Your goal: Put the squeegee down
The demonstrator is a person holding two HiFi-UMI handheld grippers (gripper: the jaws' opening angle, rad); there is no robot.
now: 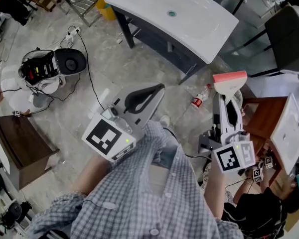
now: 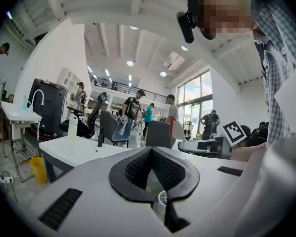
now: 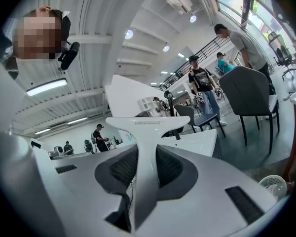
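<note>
Now the right gripper [image 1: 227,108] squeezes the squeegee [image 1: 229,79] by its thin handle; it looks light and stiff. Left gripper [image 1: 148,94] is closed, empty

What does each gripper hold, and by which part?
The right gripper holds the squeegee, jaws on its white stem below the head; the left gripper holds nothing.

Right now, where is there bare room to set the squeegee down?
The white basin counter is bare right of its drain. The dark wooden table at left is bare too. The brown table beside the squeegee is half covered by a white panel; a bottle lies on the floor ahead.
</note>
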